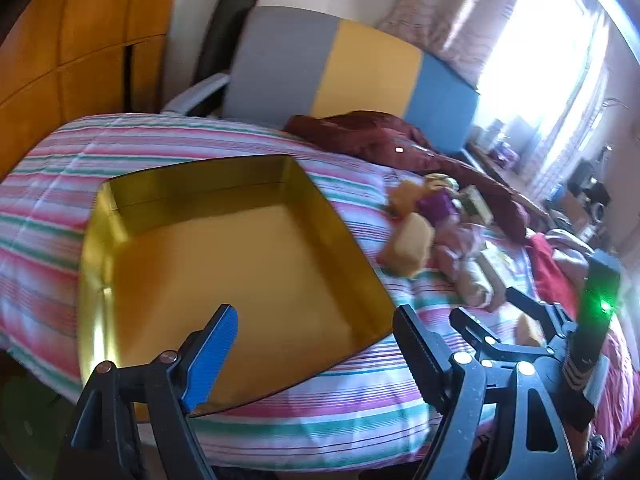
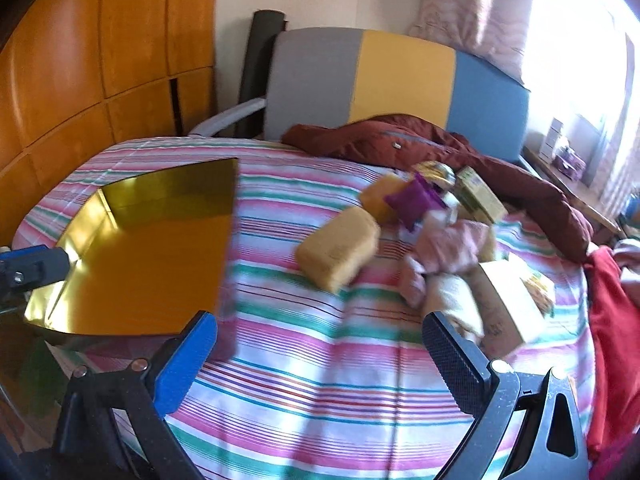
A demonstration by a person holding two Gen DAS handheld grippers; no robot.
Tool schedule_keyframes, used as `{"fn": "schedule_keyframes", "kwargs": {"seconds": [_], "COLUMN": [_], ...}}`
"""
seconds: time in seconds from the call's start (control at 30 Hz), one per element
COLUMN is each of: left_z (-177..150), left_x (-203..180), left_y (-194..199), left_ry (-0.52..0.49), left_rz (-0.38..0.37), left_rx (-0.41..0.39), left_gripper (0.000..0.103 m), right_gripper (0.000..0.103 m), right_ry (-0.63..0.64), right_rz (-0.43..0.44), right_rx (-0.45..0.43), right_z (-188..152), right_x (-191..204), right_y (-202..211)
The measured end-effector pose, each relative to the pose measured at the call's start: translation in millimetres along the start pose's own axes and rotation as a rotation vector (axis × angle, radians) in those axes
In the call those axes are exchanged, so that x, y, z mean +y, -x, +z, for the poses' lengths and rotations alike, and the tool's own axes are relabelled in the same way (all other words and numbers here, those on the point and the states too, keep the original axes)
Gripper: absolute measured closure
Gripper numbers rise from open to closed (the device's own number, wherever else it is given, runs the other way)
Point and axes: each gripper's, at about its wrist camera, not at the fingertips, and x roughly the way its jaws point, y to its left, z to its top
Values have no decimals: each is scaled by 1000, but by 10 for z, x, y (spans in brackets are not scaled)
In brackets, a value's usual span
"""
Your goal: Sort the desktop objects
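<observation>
While the yellow rectangular sponge block (image 2: pixel 338 249) is lying on the striped quilt (image 2: pixel 320 360) near the clutter pile, the shallow gold cardboard tray (image 1: pixel 240 264) is sitting empty, well apart. Both the left gripper (image 1: pixel 316 344) and right gripper (image 2: pixel 320 356) are hovering spread wide, gripping nothing (the sponge probably wants a centred, gentle squeeze).

Gold tray (image 1: pixel 240 248); pink, green and white striped bedspread (image 2: pixel 320 360); tan sponge (image 2: pixel 338 254); purple pouch (image 2: pixel 412 200); maroon jacket (image 2: pixel 380 138).
</observation>
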Motion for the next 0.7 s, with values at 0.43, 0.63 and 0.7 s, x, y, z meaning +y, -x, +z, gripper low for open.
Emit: {"fn": "schedule_keyframes", "kwargs": {"seconds": [0.43,0.63,0.7], "left_z": [56,66,60], "left_x": [-542,-726,-804], "left_y": [-260,-407,-459], "left_ry": [-114,-134,-149], "left_rz": [-75,-97,-111], "left_rx": [78,110,126], "left_gripper": [22,22,22], "right_gripper": [0,0,0], "right_ry": [-202,-205,-206], "right_rz": [-97,-87,-58], "right_rx": [75,85,72], "right_z": [-23,125,159], "right_x": [-1235,-1647,-1754], "right_y": [96,-4,-76]}}
